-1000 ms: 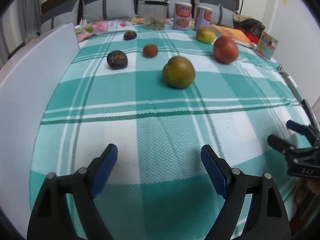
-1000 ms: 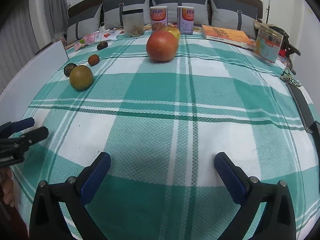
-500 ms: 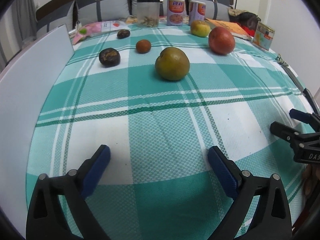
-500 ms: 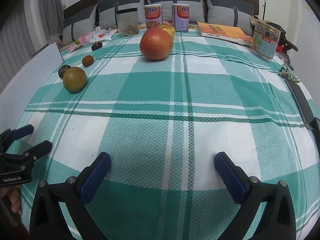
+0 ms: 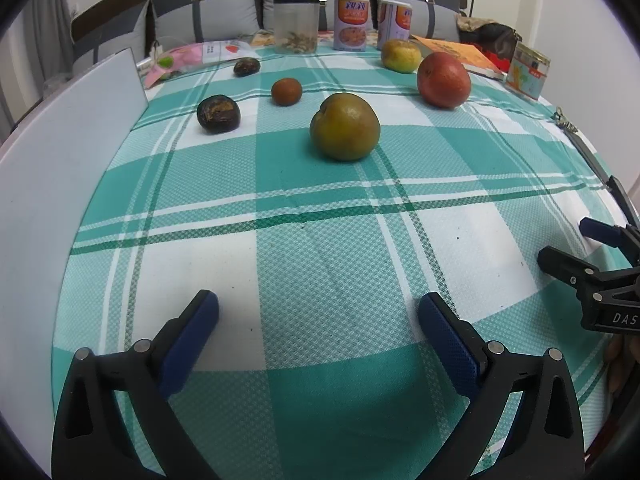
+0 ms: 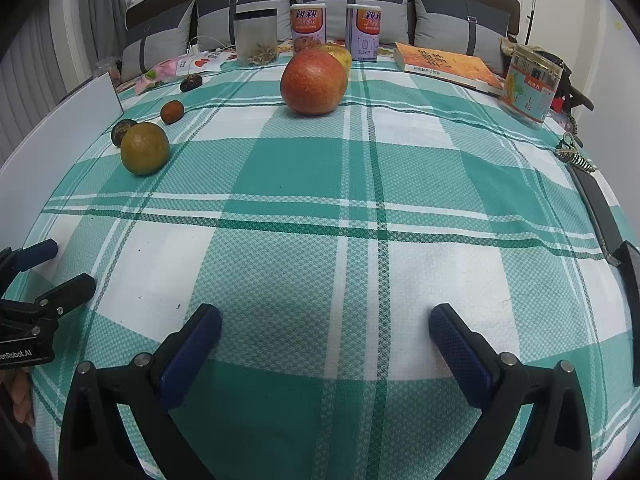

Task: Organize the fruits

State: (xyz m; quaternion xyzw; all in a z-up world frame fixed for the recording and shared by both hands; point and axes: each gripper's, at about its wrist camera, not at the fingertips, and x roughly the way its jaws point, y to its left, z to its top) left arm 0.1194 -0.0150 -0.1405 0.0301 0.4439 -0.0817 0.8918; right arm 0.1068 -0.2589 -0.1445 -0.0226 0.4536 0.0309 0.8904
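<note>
With nothing between them, the left hand-held gripper (image 5: 318, 318) has spread wide like the right hand-held gripper (image 6: 325, 330), ready for the olive-green round fruit (image 5: 345, 127) at twelve o'clock on the green-and-white checked tablecloth (image 5: 320, 240).

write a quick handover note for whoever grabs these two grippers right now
Left hand-held gripper: open, empty, low over the near part of the checked tablecloth.
Right hand-held gripper: open, empty, beside it over the same near part.
Fruits, all loose on the cloth and apart from each other: greenish-brown fruit nearest the left gripper, dark wrinkled fruit and small brown fruit to its left, second dark fruit further back, big red fruit mid-table, yellow fruit behind it.
Done: no fruit appears grouped.
Left: all six fruits to gather; no bowl or tray is visible.
</note>
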